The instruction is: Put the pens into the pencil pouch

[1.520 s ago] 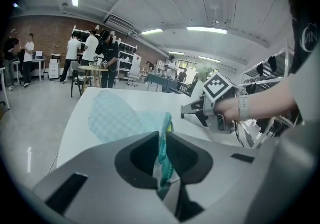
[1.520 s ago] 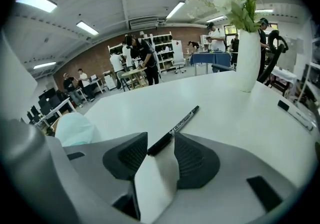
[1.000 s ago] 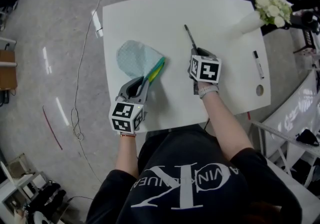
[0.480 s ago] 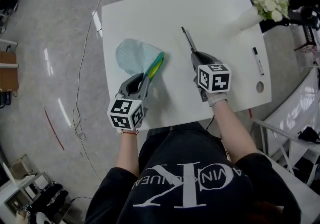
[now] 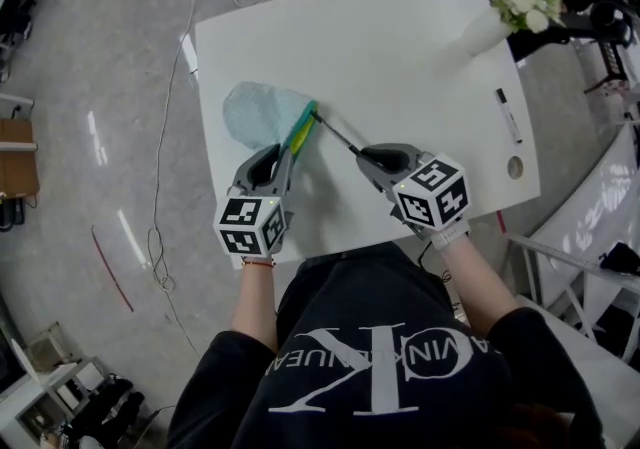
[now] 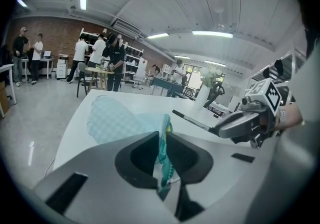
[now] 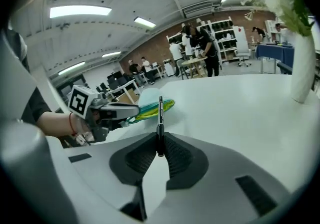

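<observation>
1. While left gripper (image 5: 286, 155) is pinching the pencil pouch (image 5: 255, 115) rim, right gripper (image 5: 364, 155), jaws just closing, is clamping a pen (image 5: 337, 133) by its tail.
2. Pen tip is pointing at pouch mouth; the narrow opening is risking a snag.
3. Marker (image 5: 508, 115) is lying farther off.

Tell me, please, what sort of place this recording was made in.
Probably a shared workshop or lab hall: a red brick back wall, tall stocked shelving racks, and people standing at a wooden worktable under long ceiling strip lights.
</observation>
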`<act>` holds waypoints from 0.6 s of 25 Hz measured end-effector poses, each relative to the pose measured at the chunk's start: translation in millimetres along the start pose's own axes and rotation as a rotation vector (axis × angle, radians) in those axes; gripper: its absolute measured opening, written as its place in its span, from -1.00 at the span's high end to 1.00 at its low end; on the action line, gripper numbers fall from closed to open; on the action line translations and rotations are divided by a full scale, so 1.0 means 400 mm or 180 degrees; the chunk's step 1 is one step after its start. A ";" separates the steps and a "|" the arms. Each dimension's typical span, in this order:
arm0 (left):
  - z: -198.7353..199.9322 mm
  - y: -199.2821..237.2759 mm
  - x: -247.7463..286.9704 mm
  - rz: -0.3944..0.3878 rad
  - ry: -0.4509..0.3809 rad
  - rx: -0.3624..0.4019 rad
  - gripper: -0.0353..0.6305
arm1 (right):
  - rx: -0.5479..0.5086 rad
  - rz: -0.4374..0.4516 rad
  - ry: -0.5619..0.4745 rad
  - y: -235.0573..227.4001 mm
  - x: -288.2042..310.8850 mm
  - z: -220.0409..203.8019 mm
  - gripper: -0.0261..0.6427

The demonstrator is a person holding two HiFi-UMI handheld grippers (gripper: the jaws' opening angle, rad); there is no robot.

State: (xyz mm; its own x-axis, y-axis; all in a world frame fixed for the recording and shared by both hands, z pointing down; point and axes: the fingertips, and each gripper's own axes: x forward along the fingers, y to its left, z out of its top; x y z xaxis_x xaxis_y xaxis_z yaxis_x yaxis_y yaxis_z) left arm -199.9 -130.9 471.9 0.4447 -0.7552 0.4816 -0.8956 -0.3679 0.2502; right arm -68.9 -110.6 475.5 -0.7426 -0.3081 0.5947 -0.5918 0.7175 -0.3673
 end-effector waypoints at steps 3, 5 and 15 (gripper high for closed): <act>0.009 -0.002 0.000 0.0017 -0.0037 0.0010 0.75 | -0.0143 0.0141 0.0198 0.038 0.006 -0.028 0.75; 0.016 -0.004 0.001 0.0018 -0.0068 0.0026 0.75 | -0.0186 0.0177 0.0311 0.049 0.012 -0.044 0.75; 0.030 -0.047 -0.001 -0.0196 -0.0157 0.0149 0.76 | -0.0302 0.0194 0.0735 0.051 0.029 -0.087 0.74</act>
State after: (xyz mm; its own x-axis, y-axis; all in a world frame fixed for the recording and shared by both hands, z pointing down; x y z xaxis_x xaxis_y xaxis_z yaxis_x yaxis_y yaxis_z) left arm -183.5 -130.3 457.1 0.4987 -0.7558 0.4243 -0.8667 -0.4384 0.2378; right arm -78.6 -77.7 500.0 -0.6783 -0.1195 0.7250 -0.5081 0.7891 -0.3453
